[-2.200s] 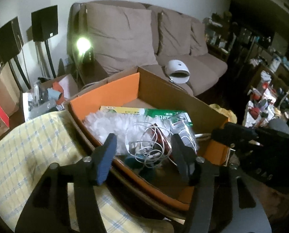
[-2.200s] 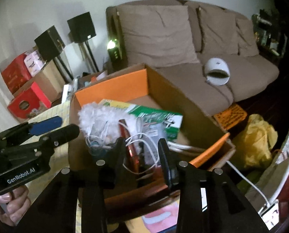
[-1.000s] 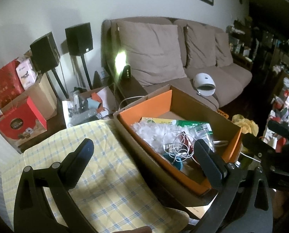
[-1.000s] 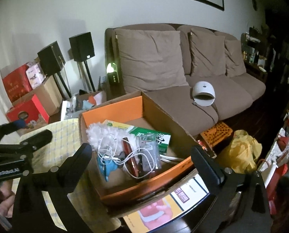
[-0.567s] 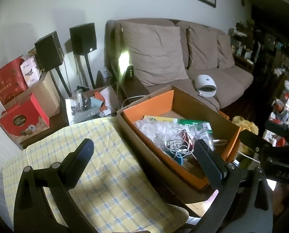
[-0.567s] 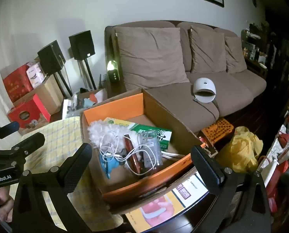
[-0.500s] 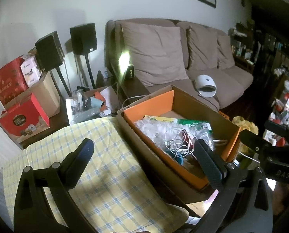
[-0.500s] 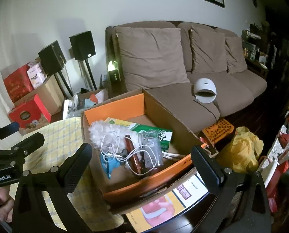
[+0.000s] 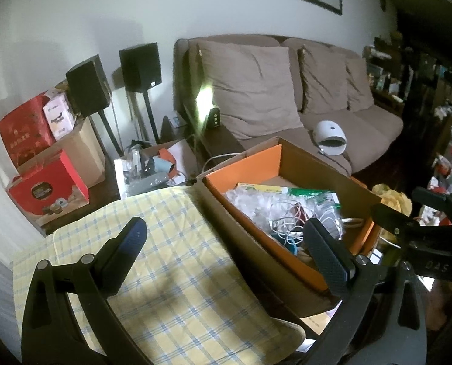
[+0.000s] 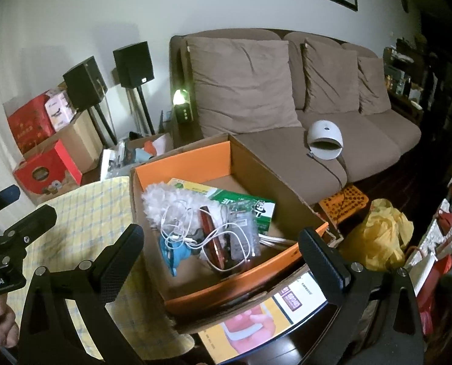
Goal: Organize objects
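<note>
A cardboard box with an orange lining [image 10: 183,164] [image 9: 247,164] stands on a yellow checked cloth [image 9: 171,258] [image 10: 83,213]. Inside lie a white fluffy duster [image 10: 162,200], tangled white cables [image 10: 189,228] [image 9: 286,222], a blue item [image 10: 174,252], a red item [image 10: 210,237], a bubble bag [image 10: 241,234] and a green box [image 10: 244,200]. My right gripper [image 10: 222,255] hangs wide open above the box's near side, holding nothing. My left gripper [image 9: 226,243] is wide open and empty over the cloth and the box's left wall. Each gripper shows in the other's view: the left gripper [image 10: 10,228], the right gripper [image 9: 423,228].
A brown sofa [image 10: 286,106] with a white dome device [image 10: 324,135] stands behind the box. Two black speakers [image 9: 140,64] and red cartons [image 9: 46,188] fill the left. A yellow bag [image 10: 381,228] lies right of the box, with a printed sheet [image 10: 274,313] under its near edge.
Both grippers have opened wide and drawn back and up from the box. The cables and red item that sat between the right fingers now lie in the box.
</note>
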A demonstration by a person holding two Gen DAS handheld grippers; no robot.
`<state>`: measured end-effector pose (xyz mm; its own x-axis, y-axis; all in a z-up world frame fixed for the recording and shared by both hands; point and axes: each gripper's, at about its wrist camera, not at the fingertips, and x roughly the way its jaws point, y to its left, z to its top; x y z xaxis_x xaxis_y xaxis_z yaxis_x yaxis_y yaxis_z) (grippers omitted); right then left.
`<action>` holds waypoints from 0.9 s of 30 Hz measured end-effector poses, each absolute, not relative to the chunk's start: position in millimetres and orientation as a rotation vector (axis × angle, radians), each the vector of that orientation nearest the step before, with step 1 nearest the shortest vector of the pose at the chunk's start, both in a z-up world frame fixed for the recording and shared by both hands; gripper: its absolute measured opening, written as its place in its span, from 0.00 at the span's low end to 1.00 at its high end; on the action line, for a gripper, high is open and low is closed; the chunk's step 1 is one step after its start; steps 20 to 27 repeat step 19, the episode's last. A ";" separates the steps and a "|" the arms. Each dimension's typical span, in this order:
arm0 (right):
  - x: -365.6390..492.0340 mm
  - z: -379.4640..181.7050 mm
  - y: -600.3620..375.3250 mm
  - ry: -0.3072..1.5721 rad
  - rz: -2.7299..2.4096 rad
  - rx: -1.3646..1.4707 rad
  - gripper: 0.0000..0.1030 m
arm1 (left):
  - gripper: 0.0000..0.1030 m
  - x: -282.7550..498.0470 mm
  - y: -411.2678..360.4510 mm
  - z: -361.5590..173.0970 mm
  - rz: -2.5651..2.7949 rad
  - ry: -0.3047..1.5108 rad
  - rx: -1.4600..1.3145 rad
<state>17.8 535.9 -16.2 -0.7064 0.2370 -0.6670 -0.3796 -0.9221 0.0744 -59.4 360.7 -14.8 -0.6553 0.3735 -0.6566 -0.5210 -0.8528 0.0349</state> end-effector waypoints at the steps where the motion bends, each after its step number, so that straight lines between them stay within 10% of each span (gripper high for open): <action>1: 17.4 -16.6 536.3 0.293 2.612 -0.980 0.99 | 1.00 -60.1 360.0 -14.7 2.460 0.299 -0.911; 27: 12.2 -21.0 536.6 0.275 2.606 -1.014 0.99 | 1.00 -59.3 350.7 -14.3 2.414 0.240 -0.961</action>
